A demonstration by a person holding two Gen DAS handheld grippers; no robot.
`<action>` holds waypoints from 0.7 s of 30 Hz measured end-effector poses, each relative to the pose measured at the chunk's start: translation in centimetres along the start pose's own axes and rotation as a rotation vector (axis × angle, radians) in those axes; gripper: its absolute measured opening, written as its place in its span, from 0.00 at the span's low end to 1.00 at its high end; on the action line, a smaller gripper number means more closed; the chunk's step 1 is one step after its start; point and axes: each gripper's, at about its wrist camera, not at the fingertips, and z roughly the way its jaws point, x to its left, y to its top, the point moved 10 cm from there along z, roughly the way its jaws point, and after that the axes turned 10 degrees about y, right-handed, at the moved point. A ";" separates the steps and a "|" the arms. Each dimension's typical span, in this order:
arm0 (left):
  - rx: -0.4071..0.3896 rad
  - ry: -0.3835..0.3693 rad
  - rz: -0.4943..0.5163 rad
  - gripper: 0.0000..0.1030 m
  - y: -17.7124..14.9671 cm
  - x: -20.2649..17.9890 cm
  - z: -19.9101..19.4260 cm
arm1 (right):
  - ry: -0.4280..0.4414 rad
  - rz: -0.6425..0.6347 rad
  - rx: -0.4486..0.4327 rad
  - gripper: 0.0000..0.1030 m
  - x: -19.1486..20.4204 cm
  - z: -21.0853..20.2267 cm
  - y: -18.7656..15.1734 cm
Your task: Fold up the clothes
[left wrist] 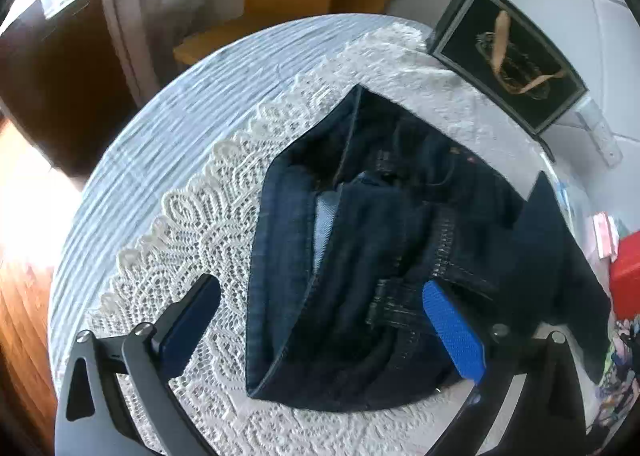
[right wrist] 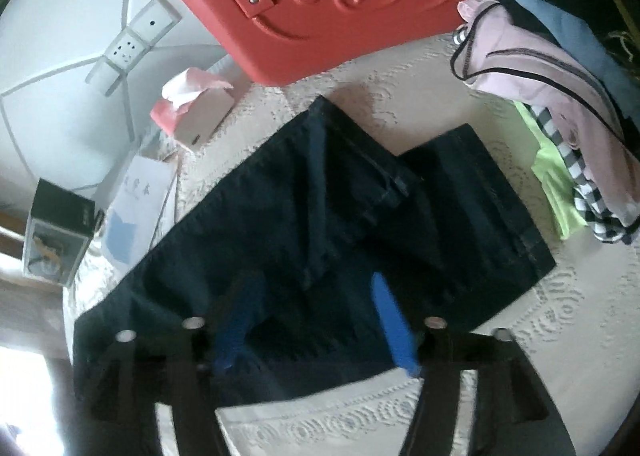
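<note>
Round table (left wrist: 168,128) w/ a white lace cloth (left wrist: 224,216) over a striped blue-grey cover, wood floor at left, tiled wall behind.

Left claw (left wrist: 320,320): fingers wide apart, holding nothing. One blue pad (left wrist: 454,332) lies over the waistband area of the jeans (left wrist: 360,240); the other finger (left wrist: 192,316) is above bare lace beside the denim. Touching or hovering: can't tell.

Right claw (right wrist: 316,320): fingers also apart, both blue pads over dark denim near the table's near edge; view is blurred, contact unclear.

Jeans (right wrist: 320,232) lie roughly mid-table, partly folded, legs doubled across each other, hems toward the far-right side, waistband w/ zip and belt loops nearest the left claw.

Handling, as a judgement: denim looks thick, fairly heavy, limp but w/ stiff seams; not slippery, not fragile. Best hold prob. the waistband or a hem edge, where layers are firm; pinching mid-fabric may lift only the top layer. Lace below could snag or drag w/ the denim.

Around: red plastic case (right wrist: 320,4) at far edge, tissue pack (right wrist: 192,112) and papers at far left, dark framed box (left wrist: 508,56) at the table's edge, pile of other clothes (right wrist: 560,116) at right.
</note>
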 end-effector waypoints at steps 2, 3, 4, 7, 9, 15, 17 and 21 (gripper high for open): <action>0.004 -0.010 -0.013 1.00 -0.4 -0.3 0.8 | 0.001 0.023 -0.016 0.70 0.0 0.4 0.6; 0.001 -0.009 -0.012 1.00 -0.7 -0.4 1.1 | -0.002 0.029 -0.021 0.70 -0.1 0.7 0.8; 0.002 0.006 -0.006 1.00 -1.1 -0.6 1.7 | -0.013 0.033 -0.021 0.70 -0.2 1.1 1.0; 0.072 0.023 -0.007 1.00 -2.6 -0.9 3.8 | -0.067 0.046 -0.011 0.70 -1.0 2.7 1.2; 0.037 0.077 0.043 1.00 -3.0 -1.4 3.6 | -0.097 0.057 -0.004 0.70 -1.5 3.9 1.2; 0.047 0.113 0.068 0.89 -3.1 -1.7 3.5 | -0.252 -0.100 -0.017 0.38 -0.2 6.9 1.5; 0.066 0.088 0.063 0.45 -2.5 -1.3 2.7 | -0.309 -0.187 -0.024 0.06 1.4 6.9 1.7; 0.047 0.035 0.083 0.24 -0.4 -0.1 -0.1 | -0.199 -0.204 -0.162 0.05 4.9 0.8 2.6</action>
